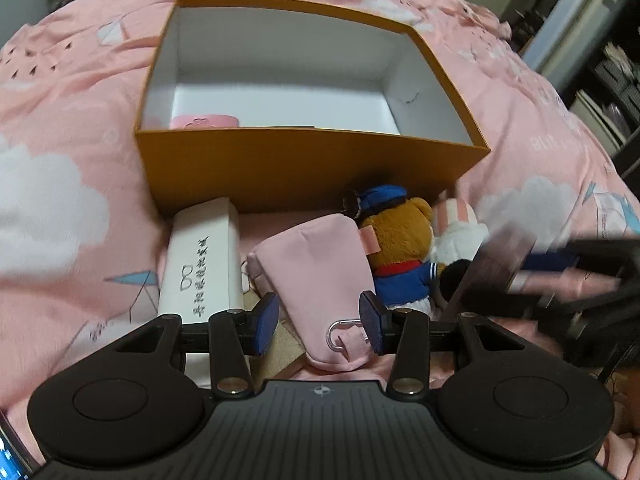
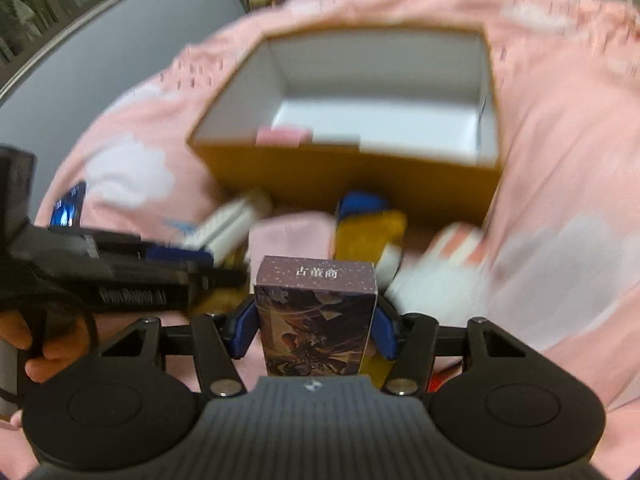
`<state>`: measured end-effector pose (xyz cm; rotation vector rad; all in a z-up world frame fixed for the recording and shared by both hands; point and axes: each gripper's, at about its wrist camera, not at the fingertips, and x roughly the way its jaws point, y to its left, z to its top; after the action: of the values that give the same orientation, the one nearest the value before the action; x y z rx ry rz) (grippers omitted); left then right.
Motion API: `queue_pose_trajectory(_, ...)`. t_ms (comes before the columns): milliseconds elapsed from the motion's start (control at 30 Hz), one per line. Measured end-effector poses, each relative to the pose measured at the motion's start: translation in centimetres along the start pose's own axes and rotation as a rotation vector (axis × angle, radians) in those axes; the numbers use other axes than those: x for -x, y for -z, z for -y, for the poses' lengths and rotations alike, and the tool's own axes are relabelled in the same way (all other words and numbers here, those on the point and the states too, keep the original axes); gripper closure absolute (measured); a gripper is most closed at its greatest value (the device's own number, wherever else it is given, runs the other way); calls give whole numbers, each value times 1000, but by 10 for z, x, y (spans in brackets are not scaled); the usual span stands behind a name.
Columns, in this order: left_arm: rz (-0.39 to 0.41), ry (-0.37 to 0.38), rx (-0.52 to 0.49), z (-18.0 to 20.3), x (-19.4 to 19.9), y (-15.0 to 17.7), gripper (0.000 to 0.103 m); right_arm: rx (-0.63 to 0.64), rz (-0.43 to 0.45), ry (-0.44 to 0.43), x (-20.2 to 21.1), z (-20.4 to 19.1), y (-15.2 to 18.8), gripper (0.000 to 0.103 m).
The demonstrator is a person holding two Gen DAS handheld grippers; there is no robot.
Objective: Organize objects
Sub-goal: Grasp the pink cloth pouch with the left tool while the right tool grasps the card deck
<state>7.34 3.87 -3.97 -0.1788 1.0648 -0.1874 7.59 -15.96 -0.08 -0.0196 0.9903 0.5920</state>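
Note:
An open orange box [image 1: 312,168] [image 2: 340,184] with white inner walls stands on the pink bed, with a small pink item [image 1: 204,122] at its near left corner. My left gripper [image 1: 320,322] hovers open over a pink pouch [image 1: 316,264], its blue pads on either side of the pouch's near end. My right gripper [image 2: 316,328] is shut on a dark purple card box [image 2: 316,312], which stands upright between its pads. In the left wrist view that card box [image 1: 496,264] shows blurred at the right. The right wrist view is motion-blurred.
In front of the orange box lie a long white glasses case [image 1: 204,256], a brown bear plush in blue [image 1: 400,240] and a white rabbit plush [image 1: 456,232]. A phone [image 2: 68,204] lies on the bedding at the left. A hand [image 2: 44,356] holds the left gripper's handle.

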Motion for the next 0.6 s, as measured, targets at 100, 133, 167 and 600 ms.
queue_pose_trajectory(100, 1, -7, 4, -1, -10, -7, 48, -4, 38, 43, 1, 8, -10, 43)
queue_pose_trajectory(133, -12, -22, 18, -3, -16, -10, 46, -35, 31, 16, -3, 13, -12, 43)
queue_pose_trajectory(167, -31, -47, 32, -5, -22, -12, 46, -56, 24, -7, -8, 17, -14, 43)
queue_pose_trajectory(600, -116, -59, 104, -13, -67, -36, 34, -157, -25, -49, -52, 38, -27, 43)
